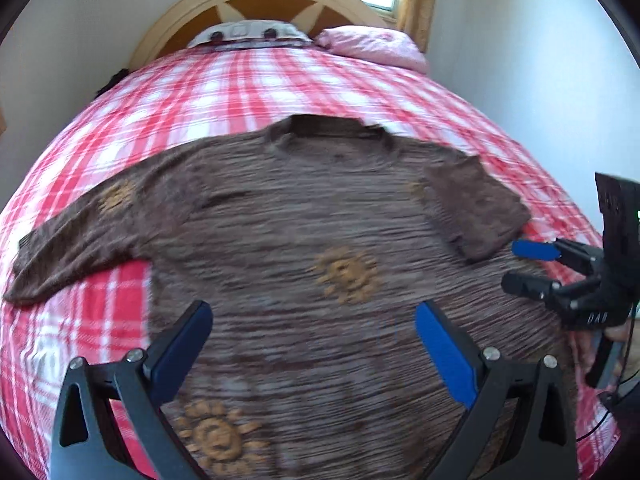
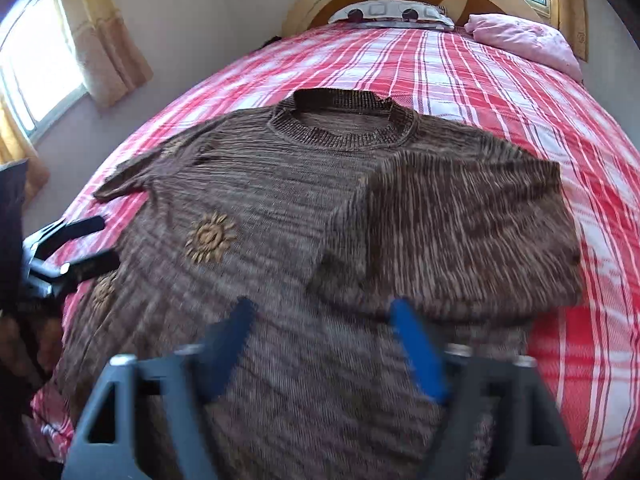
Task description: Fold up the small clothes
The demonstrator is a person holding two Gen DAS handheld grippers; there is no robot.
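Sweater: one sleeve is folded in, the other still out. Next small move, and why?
Probably send the left claw to the cuff of the long sleeve and fold it across the sweater. That sleeve lies spread out on the checked bedspread, while the other sleeve is already folded onto the body. Both claws are open and empty; the right claw sits far from that cuff.

The left black two-finger gripper with blue pads (image 1: 314,320) points downward, its jaws spread wide and empty. The right black blue-padded gripper (image 2: 322,316) likewise tilts down, jaws parted, gripping nothing.

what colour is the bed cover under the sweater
Red, pink and white plaid bed cover under the brown sweater; clearest in the right wrist view.
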